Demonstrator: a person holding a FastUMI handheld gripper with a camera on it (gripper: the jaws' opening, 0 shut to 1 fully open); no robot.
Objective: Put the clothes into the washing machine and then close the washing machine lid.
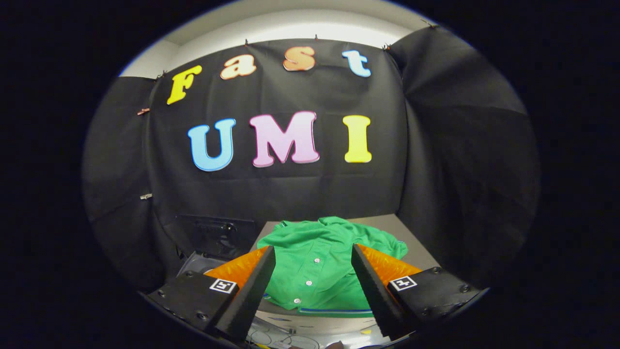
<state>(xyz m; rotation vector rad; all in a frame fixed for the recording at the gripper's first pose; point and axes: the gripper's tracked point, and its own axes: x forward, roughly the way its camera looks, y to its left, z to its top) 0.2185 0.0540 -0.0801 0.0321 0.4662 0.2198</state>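
Note:
A green buttoned shirt (323, 259) lies crumpled on a grey surface (406, 232), spreading from between my fingers to a little beyond their tips. My gripper (314, 256) is open wide, above the shirt, and its black fingers (256, 286) with orange sides flank the shirt's button row without pressing on it. To the left, past the left finger, part of the washing machine (206, 252) shows as a dark opening with a pale rim; its lid looks raised against the wall.
Black cloth walls close the booth behind and on both sides. The grey surface ends at the right wall. Below the shirt's hem a light panel with printed markings (290, 337) shows between the finger bases.

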